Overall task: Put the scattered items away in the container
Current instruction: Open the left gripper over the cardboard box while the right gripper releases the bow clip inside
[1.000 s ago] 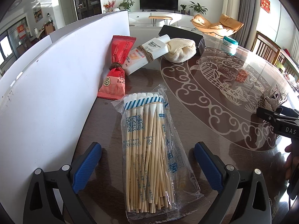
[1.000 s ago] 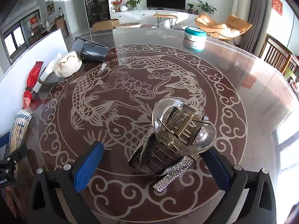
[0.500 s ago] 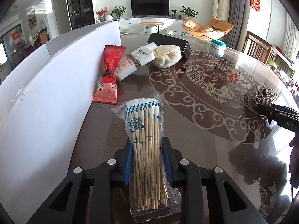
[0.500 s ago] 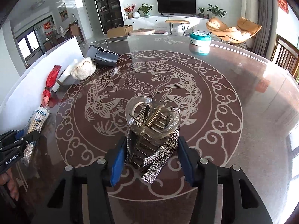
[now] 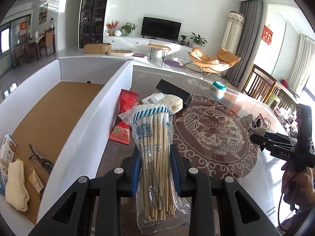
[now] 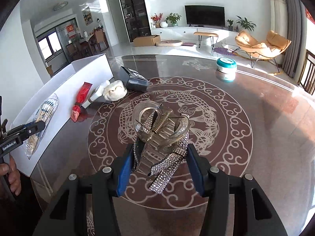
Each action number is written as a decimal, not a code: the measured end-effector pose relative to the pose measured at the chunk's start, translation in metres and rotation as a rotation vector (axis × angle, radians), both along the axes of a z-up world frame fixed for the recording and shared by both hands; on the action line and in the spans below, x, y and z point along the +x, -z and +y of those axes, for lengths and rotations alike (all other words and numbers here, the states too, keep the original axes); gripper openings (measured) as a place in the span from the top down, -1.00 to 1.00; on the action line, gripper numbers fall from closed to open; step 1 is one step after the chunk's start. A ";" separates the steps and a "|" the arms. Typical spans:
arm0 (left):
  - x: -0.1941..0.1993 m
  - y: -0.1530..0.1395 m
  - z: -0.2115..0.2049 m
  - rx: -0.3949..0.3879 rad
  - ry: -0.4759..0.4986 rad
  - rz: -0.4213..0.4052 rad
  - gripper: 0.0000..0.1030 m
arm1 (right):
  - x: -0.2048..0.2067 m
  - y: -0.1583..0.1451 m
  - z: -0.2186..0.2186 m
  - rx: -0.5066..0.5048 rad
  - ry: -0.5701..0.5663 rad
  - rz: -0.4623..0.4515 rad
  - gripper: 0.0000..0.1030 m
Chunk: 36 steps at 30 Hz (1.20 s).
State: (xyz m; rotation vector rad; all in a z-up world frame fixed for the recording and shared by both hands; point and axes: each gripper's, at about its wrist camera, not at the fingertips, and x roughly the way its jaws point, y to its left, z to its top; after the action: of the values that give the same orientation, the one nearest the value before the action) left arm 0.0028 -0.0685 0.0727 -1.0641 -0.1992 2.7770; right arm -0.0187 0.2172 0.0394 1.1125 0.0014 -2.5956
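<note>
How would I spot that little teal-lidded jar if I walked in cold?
Start at the round dark table with the pale fish pattern. Look to its far side, toward the tan lounge chairs. The squat white jar with a teal lid stands alone there, apart from the clutter beside the white cardboard box.

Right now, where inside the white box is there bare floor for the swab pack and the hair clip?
The white box is bare across its brown middle and far end, up to the back wall. Only the near corner is crowded: a cream cloth, packets and a dark clip.
</note>
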 end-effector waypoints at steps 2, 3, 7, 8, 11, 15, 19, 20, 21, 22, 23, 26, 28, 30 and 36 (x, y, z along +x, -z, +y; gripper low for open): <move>0.003 -0.018 -0.025 0.024 -0.045 0.016 0.46 | -0.010 -0.023 -0.031 0.000 -0.082 0.037 -0.03; 0.004 -0.026 -0.040 0.036 -0.070 0.019 0.46 | -0.015 -0.035 -0.049 -0.006 -0.127 0.053 -0.03; 0.006 -0.041 -0.105 0.017 -0.197 0.001 0.46 | -0.032 -0.079 -0.139 -0.049 -0.332 0.094 -0.03; 0.005 -0.040 -0.122 0.010 -0.231 -0.016 0.46 | -0.035 -0.087 -0.165 -0.060 -0.386 0.094 -0.03; -0.001 -0.029 -0.170 0.043 -0.317 -0.084 0.46 | -0.045 -0.099 -0.241 -0.081 -0.539 0.065 -0.03; -0.015 -0.008 -0.208 0.020 -0.390 -0.187 0.46 | -0.060 -0.082 -0.328 -0.034 -0.651 0.007 -0.03; -0.028 0.009 -0.217 -0.008 -0.389 -0.262 0.45 | -0.074 -0.046 -0.378 0.055 -0.680 -0.072 -0.03; -0.030 0.012 -0.218 -0.017 -0.395 -0.281 0.40 | -0.077 -0.037 -0.386 0.080 -0.680 -0.098 -0.05; -0.032 0.015 -0.219 -0.027 -0.409 -0.300 0.37 | -0.081 -0.028 -0.392 0.100 -0.670 -0.126 -0.06; -0.034 0.018 -0.220 -0.034 -0.424 -0.318 0.20 | -0.085 -0.022 -0.393 0.098 -0.651 -0.151 -0.12; -0.035 0.020 -0.221 -0.041 -0.440 -0.329 0.01 | -0.088 -0.019 -0.391 0.072 -0.634 -0.173 -0.32; -0.027 0.017 -0.213 -0.049 -0.449 -0.298 -0.05 | -0.091 -0.025 -0.367 -0.045 -0.599 -0.186 -0.80; -0.020 0.010 -0.203 -0.055 -0.445 -0.264 -0.06 | -0.092 -0.034 -0.339 -0.082 -0.568 -0.157 -0.81; -0.014 -0.001 -0.185 -0.054 -0.418 -0.226 -0.06 | -0.092 -0.043 -0.305 -0.120 -0.510 -0.126 -0.82; -0.006 -0.028 -0.083 -0.082 -0.162 -0.124 -0.51 | -0.082 -0.017 -0.150 -0.092 -0.217 -0.139 -0.99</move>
State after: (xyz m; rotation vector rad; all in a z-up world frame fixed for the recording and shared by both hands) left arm -0.0028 -0.1512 0.1002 -1.2958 -0.1958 2.8852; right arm -0.1006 0.0673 0.0560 1.1867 -0.0268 -2.3011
